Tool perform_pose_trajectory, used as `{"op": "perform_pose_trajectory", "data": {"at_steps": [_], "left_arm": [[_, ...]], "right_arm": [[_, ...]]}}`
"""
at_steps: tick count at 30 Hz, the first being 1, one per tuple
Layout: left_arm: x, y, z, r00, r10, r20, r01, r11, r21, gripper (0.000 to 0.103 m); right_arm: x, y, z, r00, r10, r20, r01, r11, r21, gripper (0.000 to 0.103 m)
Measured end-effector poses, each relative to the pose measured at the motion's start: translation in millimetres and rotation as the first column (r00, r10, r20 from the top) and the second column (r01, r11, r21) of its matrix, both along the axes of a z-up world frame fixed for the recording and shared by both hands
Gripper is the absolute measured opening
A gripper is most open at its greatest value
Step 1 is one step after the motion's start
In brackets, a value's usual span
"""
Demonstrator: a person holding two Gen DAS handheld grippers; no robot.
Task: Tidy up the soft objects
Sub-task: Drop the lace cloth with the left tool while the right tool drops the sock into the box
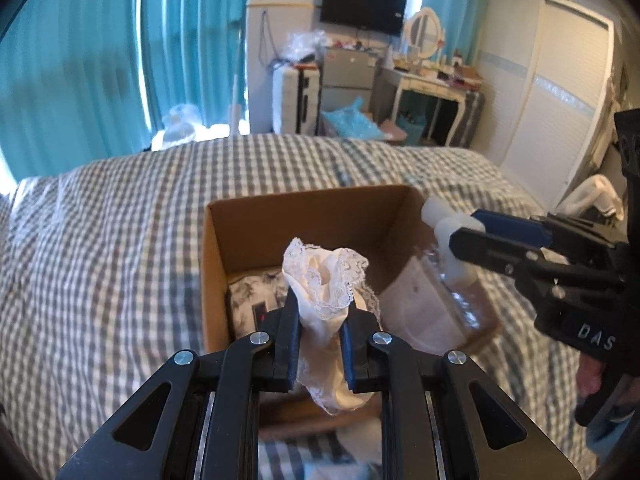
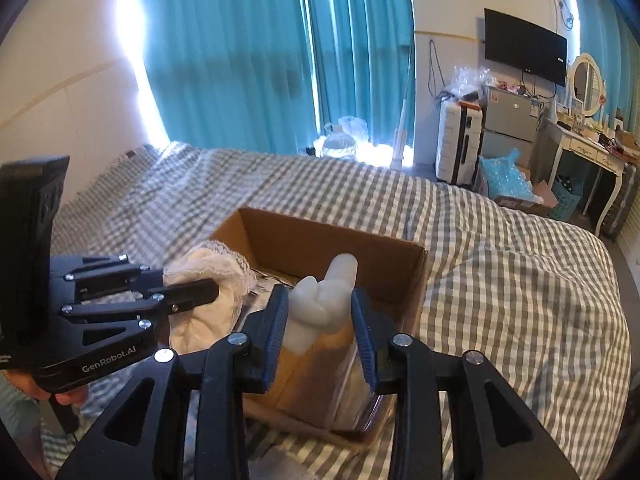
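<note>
Left tool [image 1: 320,344] clenched on lace cloth [image 1: 324,280]; right tool [image 2: 320,336] grasping bagged white item [image 2: 320,308]. Release both low inside cardboard box [image 1: 304,216], 12 o'clock.

A lived-in home bedroom: a bed [image 2: 500,264] under a grey checked cover, teal curtains [image 2: 240,60], a wall television [image 2: 525,46], a mirrored dressing desk [image 2: 592,148] and a sliding wardrobe [image 1: 552,92]

A cream lace-trimmed cloth [image 1: 326,280], bunched upright, is pinched above the near edge of an open cardboard box [image 1: 304,216] on the checked bed. At its 3 o'clock hangs a clear bag [image 1: 432,300] with a white knotted top. A marbled fabric [image 1: 256,292] lies inside the box.
</note>
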State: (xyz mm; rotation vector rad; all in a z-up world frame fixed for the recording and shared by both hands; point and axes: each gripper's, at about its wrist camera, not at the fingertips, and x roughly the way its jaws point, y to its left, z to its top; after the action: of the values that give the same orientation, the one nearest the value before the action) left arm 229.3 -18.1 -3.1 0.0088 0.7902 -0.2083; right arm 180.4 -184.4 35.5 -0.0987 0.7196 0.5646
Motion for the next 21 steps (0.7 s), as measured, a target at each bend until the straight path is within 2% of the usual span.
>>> {"op": "perform_pose_trajectory", "data": {"at_steps": [1,3,5,6,10,11,13,16,17,20,21], "left_arm": [[2,-2,-2,1.000,-0.002,0.002,0.002,1.000,0.017,0.022],[4,-7,-7,1.000,-0.016,0.001,0.016,0.999,0.032,0.022],[6,-7,-9,1.000,-0.018,-0.011,0.018,0.999,0.026,0.022],[6,-8,-9,1.000,-0.016,-0.014,0.017,1.000,0.025,0.028],[-3,-10,1,1.000,-0.011,0.014,0.011,0.999,0.040,0.039],[-9,-10,7,1.000,-0.008,0.023,0.007,0.999,0.042,0.042],[-17,-10,17,0.999,-0.018,0.036,0.017,0.999,0.034,0.059],[-44,-10,46,0.994,-0.004,0.111,-0.002,0.999,0.052,0.070],[-54,-9,56,0.991,0.000,0.134,-0.008,0.998,0.060,0.071],[-81,-4,84,0.983,0.020,0.185,-0.034,0.996,0.077,0.077],[-88,-1,91,0.980,0.030,0.195,-0.045,0.996,0.078,0.084]], "right_arm": [[4,2,-5,1.000,0.007,-0.013,-0.007,1.000,-0.013,0.036],[10,5,-12,1.000,0.001,-0.019,-0.002,0.999,-0.040,0.037],[12,2,-13,1.000,-0.012,-0.020,0.011,0.999,-0.034,0.045],[13,0,-13,1.000,-0.014,-0.021,0.014,1.000,-0.027,0.051],[4,-5,2,1.000,-0.026,0.016,0.027,0.999,-0.034,0.053],[-1,-7,9,0.999,-0.033,0.030,0.034,0.999,-0.038,0.054],[-12,-10,22,0.998,-0.044,0.050,0.046,0.998,-0.040,0.064],[-31,-15,45,0.995,-0.059,0.081,0.062,0.997,-0.034,0.068],[-39,-17,52,0.994,-0.062,0.093,0.066,0.997,-0.036,0.069],[-68,-22,80,0.988,-0.069,0.139,0.075,0.996,-0.044,0.080],[-76,-24,87,0.987,-0.069,0.148,0.077,0.996,-0.044,0.085]]}}
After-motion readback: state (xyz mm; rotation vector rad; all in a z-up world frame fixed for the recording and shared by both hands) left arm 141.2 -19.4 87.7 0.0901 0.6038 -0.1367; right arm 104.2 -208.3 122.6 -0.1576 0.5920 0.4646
